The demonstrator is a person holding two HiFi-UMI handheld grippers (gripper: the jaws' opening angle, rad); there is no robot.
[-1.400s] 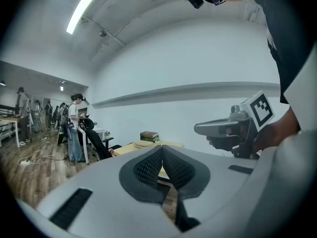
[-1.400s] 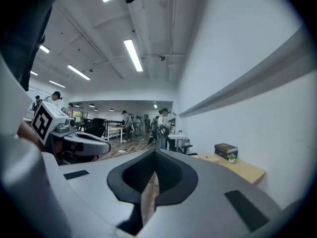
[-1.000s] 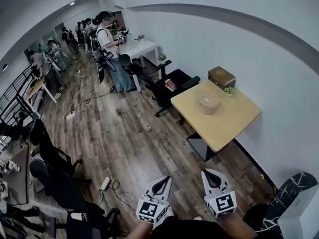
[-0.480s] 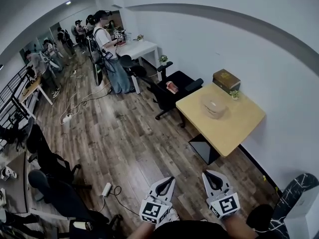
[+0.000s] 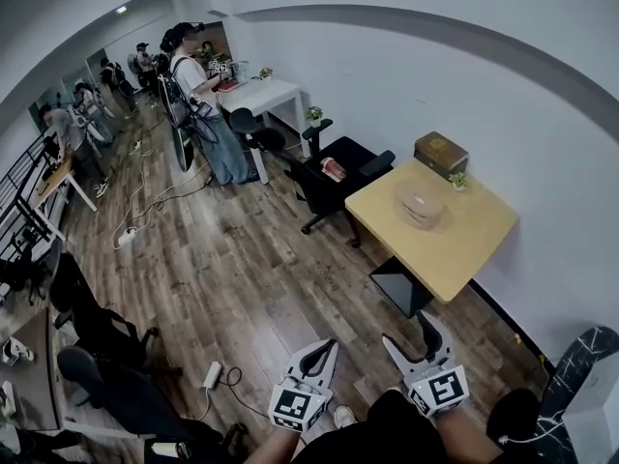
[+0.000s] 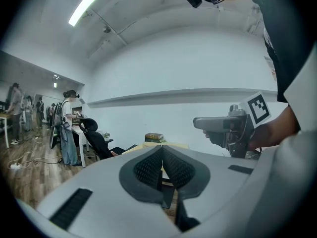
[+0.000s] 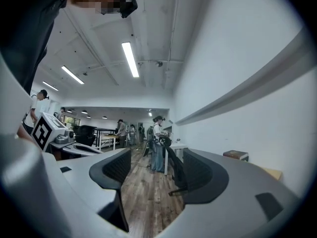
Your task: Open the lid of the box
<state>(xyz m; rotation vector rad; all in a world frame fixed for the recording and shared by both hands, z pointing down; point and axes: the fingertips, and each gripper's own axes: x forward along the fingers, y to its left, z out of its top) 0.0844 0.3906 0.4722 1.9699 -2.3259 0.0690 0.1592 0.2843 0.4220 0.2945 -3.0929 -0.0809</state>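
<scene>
A light wooden table (image 5: 455,245) stands against the white wall, some way ahead of me. On it sit a pale translucent lidded box (image 5: 420,202), a dark brown box (image 5: 441,153) at the wall, and a tiny plant (image 5: 457,178). Both grippers hang low in front of me, far from the table. My left gripper (image 5: 326,346) is shut and empty; its pads meet in the left gripper view (image 6: 162,158), with the brown box (image 6: 154,137) far beyond. My right gripper (image 5: 411,332) is opening, with nothing between its jaws (image 7: 151,170).
A black office chair (image 5: 334,167) stands left of the table. A white desk (image 5: 261,95) and several people are farther back. A power strip (image 5: 212,374) and cables lie on the wooden floor. Dark chairs (image 5: 97,332) stand at the left.
The right gripper's jaws have spread apart from shut. The left gripper stays shut. The view has drifted slightly, and the table sits a little more to the right.
</scene>
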